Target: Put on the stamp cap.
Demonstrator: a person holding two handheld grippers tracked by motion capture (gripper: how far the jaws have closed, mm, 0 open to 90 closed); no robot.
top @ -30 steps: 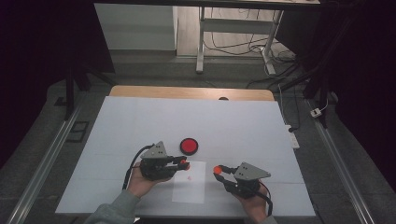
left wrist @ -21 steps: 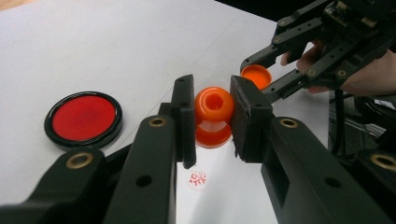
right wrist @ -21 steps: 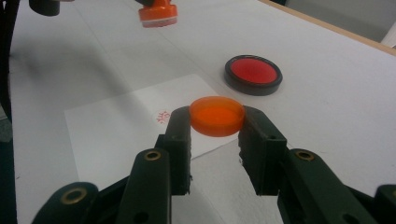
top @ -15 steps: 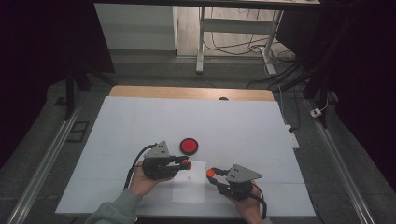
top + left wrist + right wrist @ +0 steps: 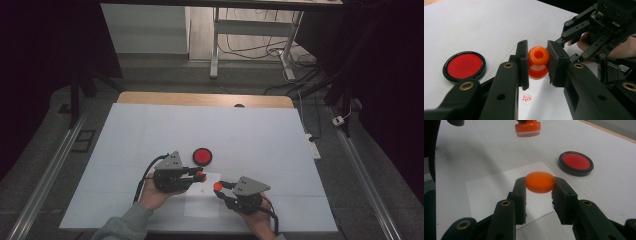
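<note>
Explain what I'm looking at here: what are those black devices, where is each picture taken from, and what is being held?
A person holds a hand-held clamping tool in each hand at a white table. One picture looks down from above; the other two come from cameras riding on each tool. The left tool grips an orange stamp by its handle. The right tool grips the stamp's orange cap. On the table lie a sheet of paper bearing a small red stamped mark, and a round red ink pad.

Our left gripper (image 5: 200, 175) and right gripper (image 5: 218, 186) are black, with brass-ringed pivots, grey three-cornered top plates and trailing black cables; we wear a grey-green sleeve (image 5: 121, 225).
</note>
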